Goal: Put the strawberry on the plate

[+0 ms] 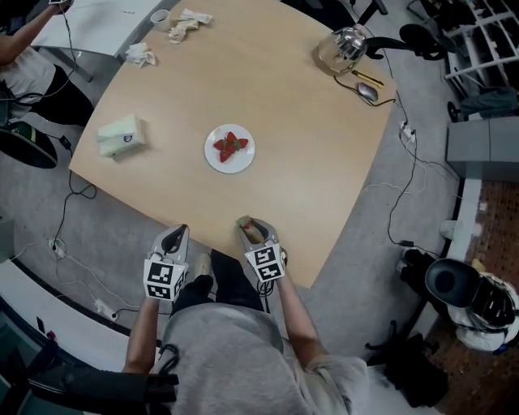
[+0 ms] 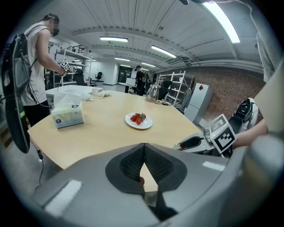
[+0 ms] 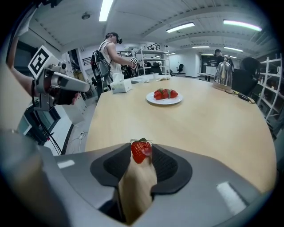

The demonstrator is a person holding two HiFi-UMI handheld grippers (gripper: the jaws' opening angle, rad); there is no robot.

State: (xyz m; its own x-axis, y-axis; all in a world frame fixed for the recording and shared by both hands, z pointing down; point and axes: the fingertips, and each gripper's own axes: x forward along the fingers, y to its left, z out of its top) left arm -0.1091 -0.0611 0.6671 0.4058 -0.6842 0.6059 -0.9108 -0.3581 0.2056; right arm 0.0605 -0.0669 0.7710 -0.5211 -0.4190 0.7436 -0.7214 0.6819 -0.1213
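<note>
A white plate [image 1: 243, 164] with several red strawberries [image 1: 229, 146] lies in the middle of the light wooden table [image 1: 308, 146]. Both grippers hover at the table's near edge. My right gripper [image 1: 250, 224] is shut on one strawberry [image 3: 141, 151], pinched between the pad tips with its green cap up. The plate [image 3: 153, 101] lies well ahead of it. To its left, my left gripper [image 1: 178, 231] hangs over the edge; its jaws [image 2: 143, 148] meet at the tips with nothing between them. In the left gripper view the plate [image 2: 148, 124] is far ahead.
A tissue box [image 1: 120, 136] sits at the table's left. A glass kettle [image 1: 345, 47] and a mouse [image 1: 366, 91] are at the far right, crumpled tissues [image 1: 139, 54] and a cup [image 1: 160, 18] at the far left. Cables trail on the floor. A person [image 3: 108, 53] stands beyond the table.
</note>
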